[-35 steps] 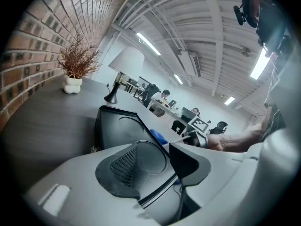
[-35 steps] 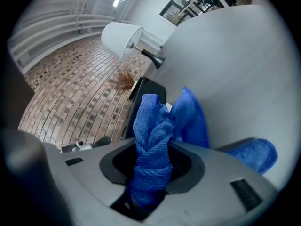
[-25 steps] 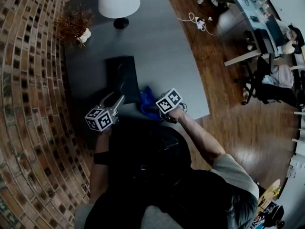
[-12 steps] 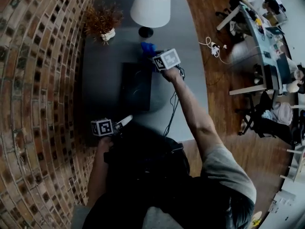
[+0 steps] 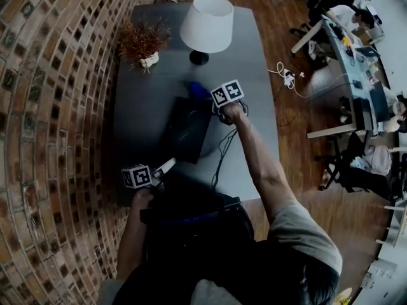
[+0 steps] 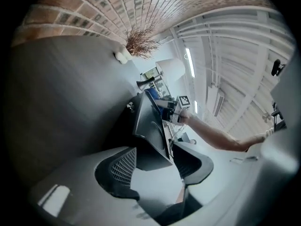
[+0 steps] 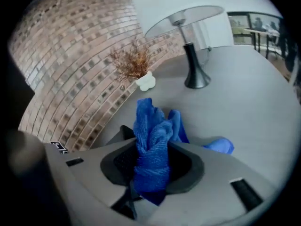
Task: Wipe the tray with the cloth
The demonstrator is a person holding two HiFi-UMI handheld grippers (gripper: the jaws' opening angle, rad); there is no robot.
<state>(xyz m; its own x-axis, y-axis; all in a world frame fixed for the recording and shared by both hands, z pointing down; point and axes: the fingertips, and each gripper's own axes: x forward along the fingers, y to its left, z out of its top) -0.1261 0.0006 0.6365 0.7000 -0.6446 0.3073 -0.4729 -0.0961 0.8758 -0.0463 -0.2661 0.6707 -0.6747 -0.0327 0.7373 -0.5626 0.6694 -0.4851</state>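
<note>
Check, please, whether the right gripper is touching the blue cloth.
Touching. The right gripper view shows the blue cloth bunched between the jaws of the right gripper, with both pads pressing on it.

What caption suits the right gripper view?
Right gripper, jaws just closed tighter on a blue cloth; lamp and dried plant beyond.

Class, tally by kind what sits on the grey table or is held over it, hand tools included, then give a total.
lamp: 1
dried plant in pot: 1
black tray: 1
blue cloth: 1
tools: 2 (left tool, right tool)
total: 6
</note>
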